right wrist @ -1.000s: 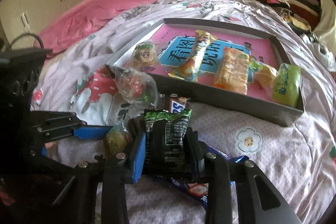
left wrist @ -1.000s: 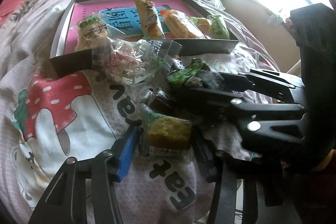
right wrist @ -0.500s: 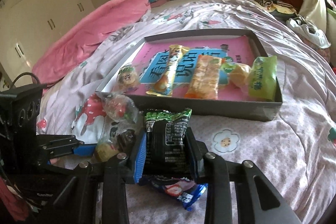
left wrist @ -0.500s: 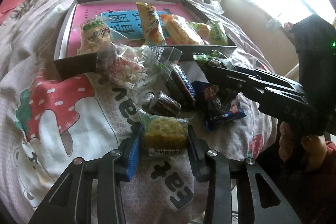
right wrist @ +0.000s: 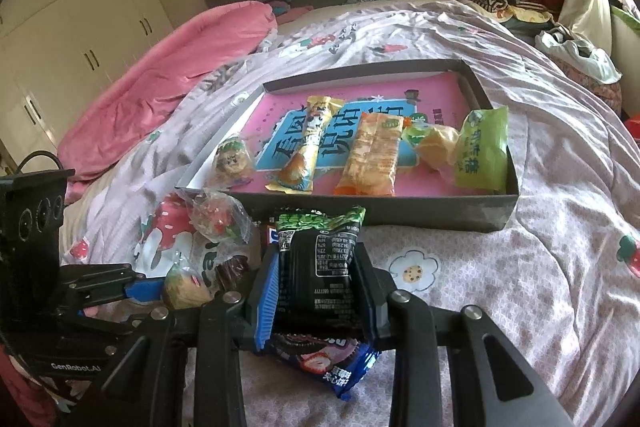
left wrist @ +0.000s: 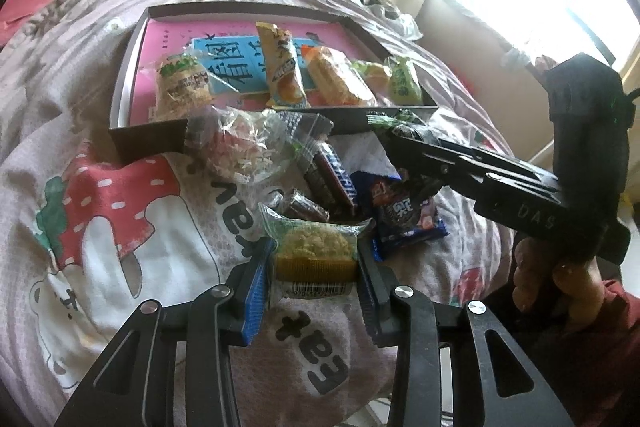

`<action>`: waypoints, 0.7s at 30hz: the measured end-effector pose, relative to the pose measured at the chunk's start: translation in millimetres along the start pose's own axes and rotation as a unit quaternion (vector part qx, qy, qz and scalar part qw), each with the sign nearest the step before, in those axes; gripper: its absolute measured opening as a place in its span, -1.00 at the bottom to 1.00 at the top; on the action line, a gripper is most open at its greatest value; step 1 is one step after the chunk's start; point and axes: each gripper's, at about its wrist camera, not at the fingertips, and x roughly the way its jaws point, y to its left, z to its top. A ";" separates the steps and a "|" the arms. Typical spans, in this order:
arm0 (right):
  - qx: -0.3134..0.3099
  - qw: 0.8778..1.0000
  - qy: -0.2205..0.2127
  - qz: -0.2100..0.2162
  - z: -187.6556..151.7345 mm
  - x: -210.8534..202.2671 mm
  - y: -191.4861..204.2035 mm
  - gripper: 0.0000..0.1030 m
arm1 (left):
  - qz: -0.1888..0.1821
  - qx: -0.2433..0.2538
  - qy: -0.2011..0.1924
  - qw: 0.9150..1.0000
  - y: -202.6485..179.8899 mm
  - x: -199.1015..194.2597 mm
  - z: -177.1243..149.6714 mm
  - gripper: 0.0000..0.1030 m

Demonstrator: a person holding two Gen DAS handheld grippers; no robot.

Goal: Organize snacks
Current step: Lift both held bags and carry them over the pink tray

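The left hand-held gripper (left wrist: 314, 267), at the bottom centre of the left wrist view, is pinching a clear-wrapped yellow-green crumbly cake (left wrist: 314, 251); the blue pad on one finger and the black pad on the other press against the packet's two sides. The packet sits low over the pale bedspread with strawberry and bear print (left wrist: 120, 227).

The right hand-held gripper (right wrist: 316, 291), at the bottom centre of its own view, is pinching a black snack packet with a green top edge (right wrist: 320, 259), held upright between the pads. In the left wrist view this gripper reaches in from the right of the frame, gripped by a person's hand (left wrist: 560, 279) in the lower right.

Just beyond the left gripper lies a loose heap of snacks on the bedspread: a dark blue packet with a cookie picture (left wrist: 400, 211), a dark chocolate bar in a blue-lettered wrapper (left wrist: 332, 179), a small brown wrapped sweet (left wrist: 304, 207) and a crinkled clear bag with pink and white contents (left wrist: 240, 151).

Behind the heap, in the upper middle of both frames, stands a shallow dark grey cardboard box with a pink lining (right wrist: 496, 211). Inside it lie, side by side, a round cake in clear wrap (right wrist: 232, 159), a long yellow packet (right wrist: 308, 147), an orange wafer packet (right wrist: 372, 155), a small yellow cake (right wrist: 436, 147) and a light green packet (right wrist: 480, 151).

A pink quilt (right wrist: 160, 75) lies at the left of the right wrist view.
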 end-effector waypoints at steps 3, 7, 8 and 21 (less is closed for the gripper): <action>0.001 1.000 -0.007 0.001 1.7 -2.6 -0.8 -0.33 | 0.000 -0.004 -0.012 1.000 -1.0 -7.3 1.6 -0.21; 0.003 1.000 -0.015 0.002 4.0 -6.3 -2.3 -0.33 | 0.006 -0.009 -0.030 1.000 -1.7 -17.2 4.4 -0.21; 0.004 1.000 -0.017 0.002 4.4 -7.2 -2.9 -0.33 | 0.008 -0.009 -0.032 0.999 -1.4 -18.6 5.5 -0.21; 0.024 0.999 -0.042 0.004 10.0 -17.2 -13.5 -0.33 | 0.035 -0.030 -0.062 0.997 6.1 -37.2 23.8 -0.21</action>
